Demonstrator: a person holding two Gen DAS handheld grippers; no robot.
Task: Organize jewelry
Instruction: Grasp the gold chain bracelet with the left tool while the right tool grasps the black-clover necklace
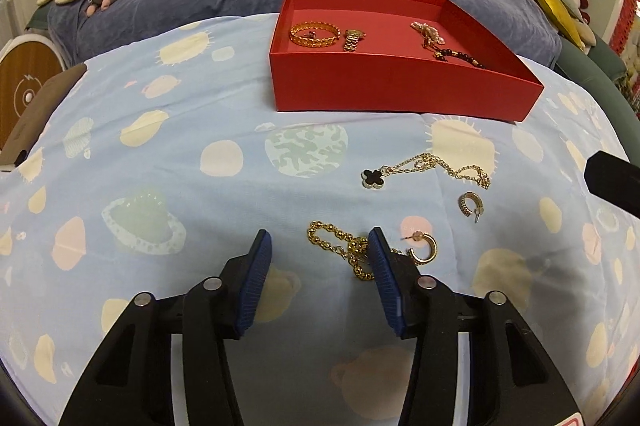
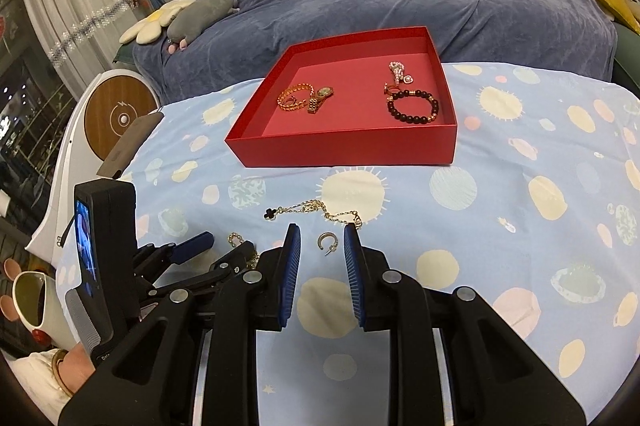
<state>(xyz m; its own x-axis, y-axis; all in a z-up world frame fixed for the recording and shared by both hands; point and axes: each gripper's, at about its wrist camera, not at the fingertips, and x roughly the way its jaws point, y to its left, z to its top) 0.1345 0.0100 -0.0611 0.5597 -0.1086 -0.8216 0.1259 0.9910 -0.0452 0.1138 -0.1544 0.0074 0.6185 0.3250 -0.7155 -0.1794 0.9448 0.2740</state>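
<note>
Blue planet-print cloth (image 1: 168, 154) covers the worktop, with a red box (image 1: 400, 86) at twelve o'clock holding a gold bangle (image 1: 314, 34), watch (image 1: 353, 38) and bead bracelet (image 2: 412, 106). Nearer lie a clover necklace (image 1: 424, 170), two hoop earrings (image 1: 468, 206) and a gold chain bracelet (image 1: 340, 246). Left gripper (image 1: 320, 246) fingers, moderately parted, straddle the chain without gripping; right gripper (image 2: 322, 242) fingers, narrow, flank one earring untouched.
</note>
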